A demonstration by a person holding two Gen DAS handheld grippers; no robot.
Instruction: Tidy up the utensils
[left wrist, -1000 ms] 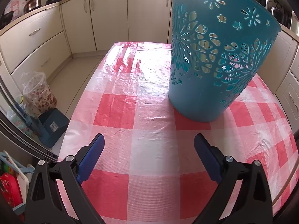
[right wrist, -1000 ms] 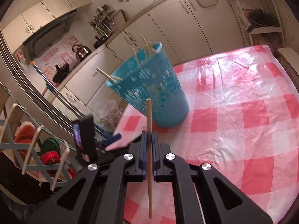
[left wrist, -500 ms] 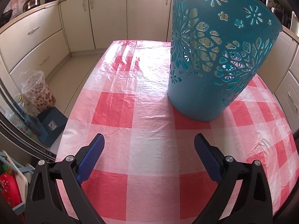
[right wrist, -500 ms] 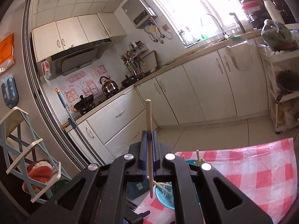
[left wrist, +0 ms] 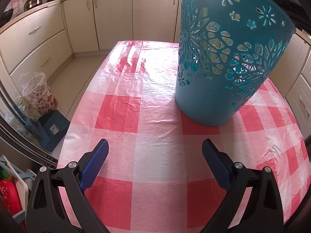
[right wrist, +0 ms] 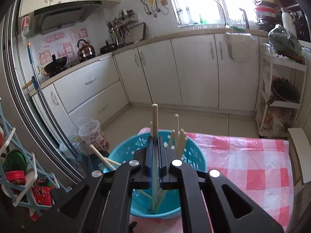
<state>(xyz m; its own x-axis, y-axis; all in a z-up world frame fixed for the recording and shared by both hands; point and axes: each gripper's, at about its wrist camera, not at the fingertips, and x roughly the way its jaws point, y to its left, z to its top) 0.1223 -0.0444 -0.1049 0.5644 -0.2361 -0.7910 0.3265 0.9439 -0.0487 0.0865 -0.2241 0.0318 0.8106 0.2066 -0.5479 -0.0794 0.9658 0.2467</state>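
The right gripper [right wrist: 154, 141] is clamped on an upright wooden chopstick [right wrist: 155, 116], directly above the open mouth of the teal basket [right wrist: 196, 155]. More chopsticks [right wrist: 179, 141] lean inside the basket, some poking over its left rim. The basket stands near the left edge of the red-checked tablecloth [right wrist: 252, 165].

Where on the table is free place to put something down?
Bare checked cloth lies between the open left hand-held gripper and the teal basket, also left of the basket. Inside the basket it is crowded: chopsticks lean there.
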